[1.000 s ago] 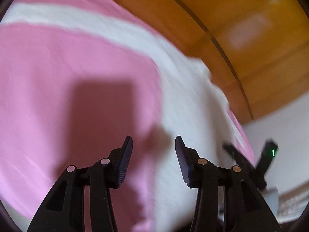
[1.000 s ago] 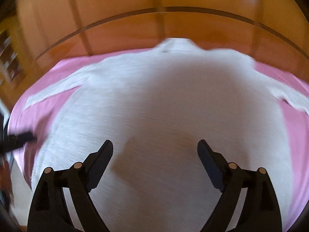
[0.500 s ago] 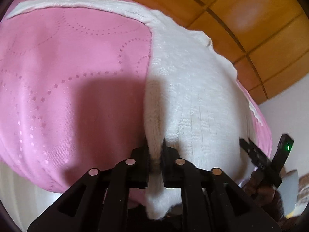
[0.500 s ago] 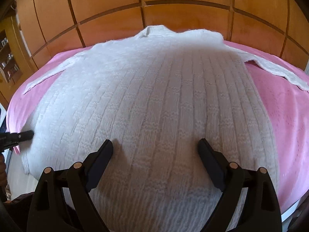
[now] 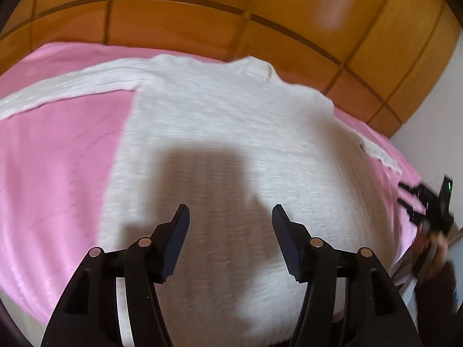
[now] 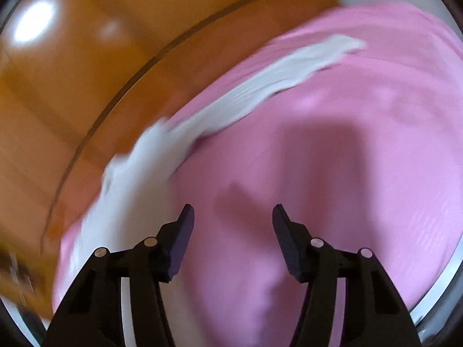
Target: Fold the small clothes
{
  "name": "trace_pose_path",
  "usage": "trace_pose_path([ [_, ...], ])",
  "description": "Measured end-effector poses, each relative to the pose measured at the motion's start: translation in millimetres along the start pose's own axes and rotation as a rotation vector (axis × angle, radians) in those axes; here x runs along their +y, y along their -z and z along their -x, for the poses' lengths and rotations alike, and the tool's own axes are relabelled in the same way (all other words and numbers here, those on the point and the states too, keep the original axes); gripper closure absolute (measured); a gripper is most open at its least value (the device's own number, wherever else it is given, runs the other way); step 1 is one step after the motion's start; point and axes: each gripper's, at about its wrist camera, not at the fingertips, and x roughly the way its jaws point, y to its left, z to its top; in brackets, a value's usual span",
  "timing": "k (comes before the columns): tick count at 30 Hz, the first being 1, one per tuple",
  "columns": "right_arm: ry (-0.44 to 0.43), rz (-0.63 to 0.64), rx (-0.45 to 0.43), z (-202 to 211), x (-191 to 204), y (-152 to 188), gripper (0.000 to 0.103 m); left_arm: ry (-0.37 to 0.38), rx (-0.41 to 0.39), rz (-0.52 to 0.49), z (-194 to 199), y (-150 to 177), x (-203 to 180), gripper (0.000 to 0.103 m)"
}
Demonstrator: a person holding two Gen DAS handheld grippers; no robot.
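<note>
A white knitted sweater (image 5: pixel 231 133) lies spread flat on a pink bedspread (image 5: pixel 58 156), sleeves out to both sides. My left gripper (image 5: pixel 230 217) is open and empty, hovering over the sweater's lower body. My right gripper (image 6: pixel 233 217) is open and empty, over bare pink bedspread (image 6: pixel 347 156) to the right of the sweater's body; the sweater's right sleeve (image 6: pixel 260 86) stretches away ahead of it. The right gripper also shows blurred at the far right of the left wrist view (image 5: pixel 425 205).
An orange wooden panelled headboard (image 5: pixel 231 20) runs behind the bed. A white wall (image 5: pixel 434 110) is at the right. The bed's near edge lies just below both grippers. Both views are motion-blurred.
My left gripper let go of the sweater's hem edge, opened, and moved right over the body. My right gripper swung right, off the sweater to the pink bedspread beside the right sleeve.
</note>
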Motion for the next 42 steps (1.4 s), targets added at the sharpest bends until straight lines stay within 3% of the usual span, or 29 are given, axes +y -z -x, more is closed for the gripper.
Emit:
trace_pose_path([
  [3,0.041,-0.13,-0.044,-15.0,-35.4,-44.0,0.047,-0.027,0.031,-0.056,-16.0,1.1,-12.8,0.045],
  [7,0.104,-0.28,-0.099,-44.4,-72.2,-101.0,0.046,-0.05,0.072,-0.049,-31.6,4.0,-11.7,0.045],
  [11,0.179,-0.295,-0.125,-71.9,-80.1,-136.0,0.047,-0.065,0.091,-0.052,-36.9,2.5,-11.6,0.04],
  [13,0.231,-0.262,-0.126,-81.8,-75.9,-152.2,0.06,-0.074,0.097,-0.061,-39.1,1.8,-13.6,0.037],
  [15,0.275,-0.207,-0.098,-90.7,-68.1,-160.9,0.097,-0.082,0.106,-0.077,-41.8,1.1,-16.0,0.035],
  [16,0.317,-0.154,-0.082,-92.5,-61.5,-163.6,0.097,-0.087,0.108,-0.086,-42.1,1.1,-16.8,0.035],
  [19,0.468,0.02,-0.168,-71.7,-50.5,-168.7,0.099,-0.078,0.114,-0.091,-39.4,0.4,-14.8,0.034],
  [24,0.657,-0.009,-0.164,-56.0,-89.5,-165.9,0.103,-0.061,0.112,-0.046,-29.6,0.0,-0.9,0.035],
  [25,0.639,-0.021,-0.162,-51.8,-96.0,-163.5,0.103,-0.062,0.106,-0.039,-25.0,-0.2,3.0,0.035],
  [28,0.48,-0.156,-0.162,-35.5,-110.2,-153.3,0.096,-0.09,0.078,-0.013,-10.4,-0.2,19.6,0.035],
  [29,0.445,-0.154,-0.165,-29.2,-108.2,-148.3,0.084,-0.097,0.068,0.001,-5.4,0.1,26.6,0.035],
  [30,0.416,-0.143,-0.159,-27.0,-101.0,-143.5,0.061,-0.107,0.055,0.017,0.1,0.8,34.0,0.035],
  [31,0.374,-0.125,-0.145,-22.7,-91.8,-133.5,0.054,-0.122,0.04,0.043,7.5,2.5,44.9,0.035],
  [33,0.303,-0.094,-0.118,-17.5,-76.1,-113.1,0.051,-0.142,0.023,0.085,16.8,4.9,61.9,0.034],
  [37,0.059,0.005,0.039,-11.2,-29.2,-43.2,0.044,-0.188,-0.006,0.173,35.4,16.7,99.2,0.034],
  [39,-0.048,0.065,0.121,-10.4,-6.6,-8.3,0.044,-0.188,-0.006,0.201,40.4,22.2,109.8,0.028],
  [42,-0.167,0.127,0.229,-8.2,19.8,37.0,0.044,-0.148,0.006,0.265,43.2,36.3,123.3,0.028],
])
